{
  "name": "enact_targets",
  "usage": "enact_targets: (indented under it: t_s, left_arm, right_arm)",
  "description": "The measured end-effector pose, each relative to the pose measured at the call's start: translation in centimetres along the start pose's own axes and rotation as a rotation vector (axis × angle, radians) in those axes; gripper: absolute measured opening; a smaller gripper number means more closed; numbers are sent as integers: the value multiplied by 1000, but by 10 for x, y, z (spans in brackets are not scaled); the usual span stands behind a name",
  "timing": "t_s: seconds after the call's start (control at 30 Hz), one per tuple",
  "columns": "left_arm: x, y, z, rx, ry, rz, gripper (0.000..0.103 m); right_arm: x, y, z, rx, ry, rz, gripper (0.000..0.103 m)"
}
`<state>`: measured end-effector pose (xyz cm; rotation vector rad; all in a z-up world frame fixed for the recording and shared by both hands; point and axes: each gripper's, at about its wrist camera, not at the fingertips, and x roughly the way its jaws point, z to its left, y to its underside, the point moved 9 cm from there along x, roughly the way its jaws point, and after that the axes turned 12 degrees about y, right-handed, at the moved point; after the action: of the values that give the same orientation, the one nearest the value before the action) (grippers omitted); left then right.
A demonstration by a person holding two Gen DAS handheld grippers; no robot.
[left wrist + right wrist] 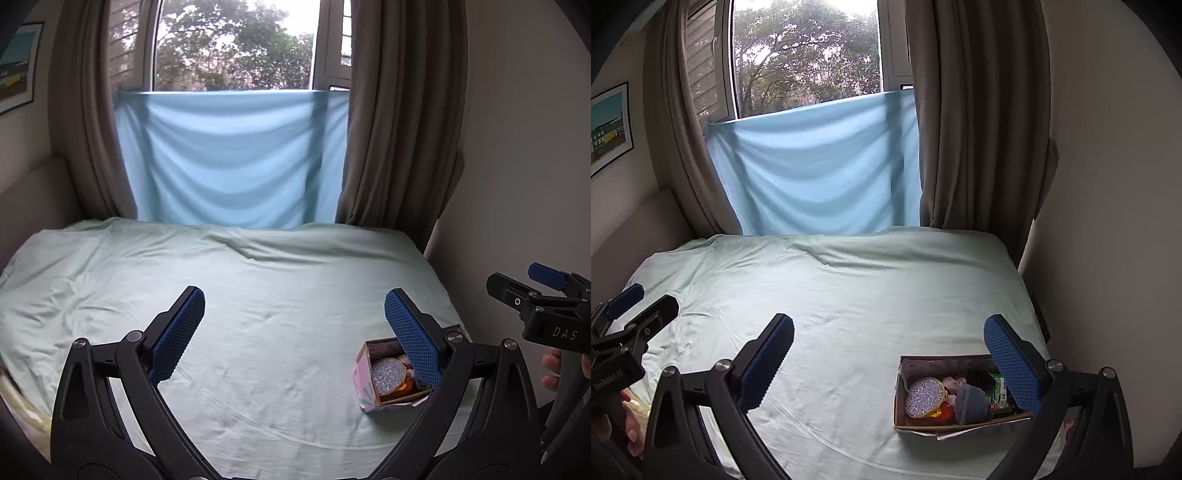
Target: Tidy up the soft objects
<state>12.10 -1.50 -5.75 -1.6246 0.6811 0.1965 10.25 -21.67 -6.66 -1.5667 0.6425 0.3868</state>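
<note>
A small open cardboard box (pixel 900 406) stands near the right edge of the bed. It holds a glittery silver round item (pixel 923 398), a grey soft item (pixel 971 402), an orange piece and a green packet (pixel 999 393). The box also shows in the left wrist view (pixel 364 384), partly hidden by my right finger pad. My left gripper (pixel 293 306) is open and empty above the bed. My right gripper (pixel 888 332) is open and empty, with the box just below its right finger. Each gripper shows at the edge of the other's view.
The bed (pixel 258 295) has a wrinkled pale green sheet. A light blue cloth (pixel 232 158) hangs over the window between brown curtains (pixel 399 129). A wall (pixel 1108 221) runs along the bed's right side. A yellowish object (pixel 18 402) lies at the lower left.
</note>
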Motion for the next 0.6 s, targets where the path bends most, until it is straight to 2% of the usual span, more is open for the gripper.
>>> enact_targets:
  t_s: [0.6]
  left_arm:
    - [-5, -1, -2, 20, 4, -4, 98]
  right_arm:
    - [-6, -4, 8, 17, 29, -23, 102]
